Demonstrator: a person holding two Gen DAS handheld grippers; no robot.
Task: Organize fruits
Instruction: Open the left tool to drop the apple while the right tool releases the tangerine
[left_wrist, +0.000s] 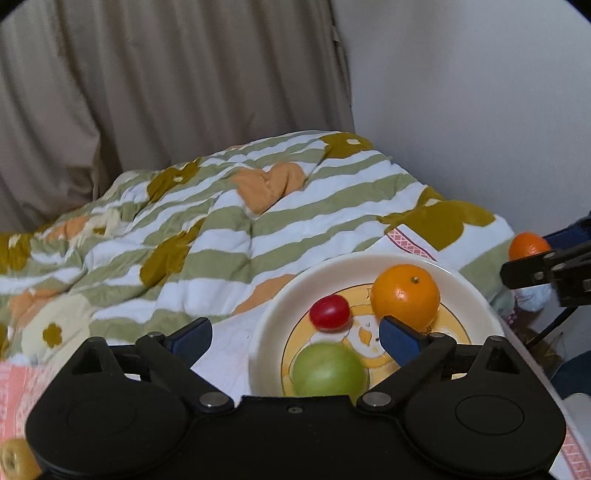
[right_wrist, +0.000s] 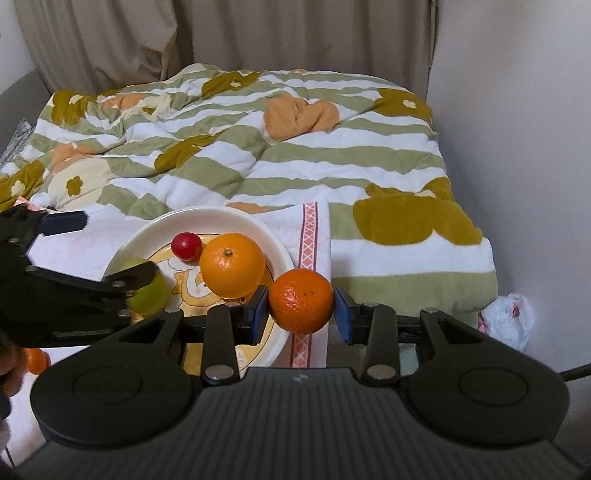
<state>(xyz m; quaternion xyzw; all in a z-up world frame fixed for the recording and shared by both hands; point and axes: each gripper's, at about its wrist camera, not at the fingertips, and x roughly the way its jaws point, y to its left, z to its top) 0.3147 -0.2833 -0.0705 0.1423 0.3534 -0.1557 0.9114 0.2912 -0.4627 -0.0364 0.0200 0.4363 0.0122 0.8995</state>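
Orange mandarin clamped in right tool beside plate for adding; left tool spread wide over green fruit.

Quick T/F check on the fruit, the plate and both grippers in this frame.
1. The right gripper is clamped on a mandarin. True.
2. The plate holds three fruits. True: an orange, a red fruit, a green fruit.
3. The left gripper is shut on the green fruit. False: it is open, gripping nothing.
4. The plate sits on a bare wooden table. False: it sits on a cloth.
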